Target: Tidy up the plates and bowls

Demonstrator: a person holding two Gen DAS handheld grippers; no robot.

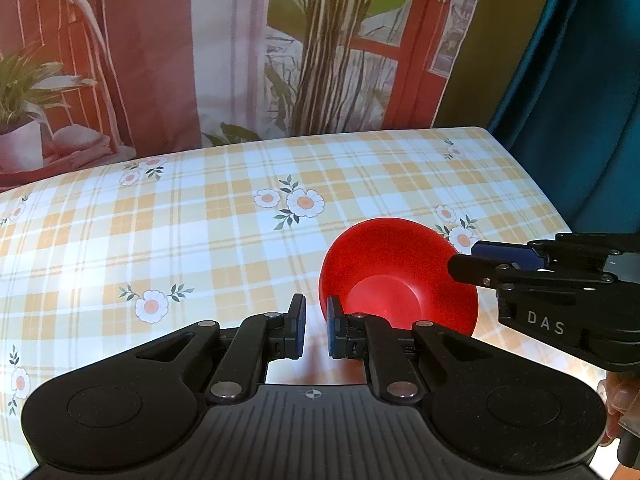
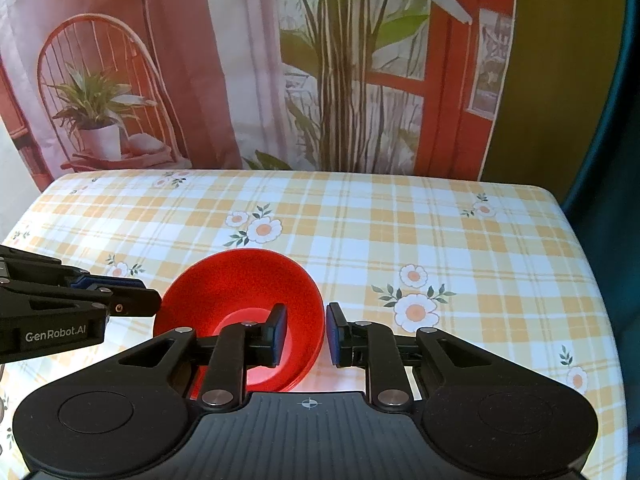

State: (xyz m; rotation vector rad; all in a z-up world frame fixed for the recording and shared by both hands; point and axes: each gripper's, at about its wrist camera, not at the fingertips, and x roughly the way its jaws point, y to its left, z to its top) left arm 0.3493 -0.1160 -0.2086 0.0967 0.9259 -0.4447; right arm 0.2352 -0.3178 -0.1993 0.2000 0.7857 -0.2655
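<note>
One red bowl near tabletop front edge: R gripper slightly open astride its right rim, no squeeze; L gripper near-shut, empty, beside left rim.

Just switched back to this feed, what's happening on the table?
A person holds a gripper in each hand at a red bowl on the checked tablecloth. The right gripper straddles the bowl's rim, one finger inside, one outside, not visibly clamping. The left gripper sits shut at the opposite rim, nothing between its fingers.
</note>
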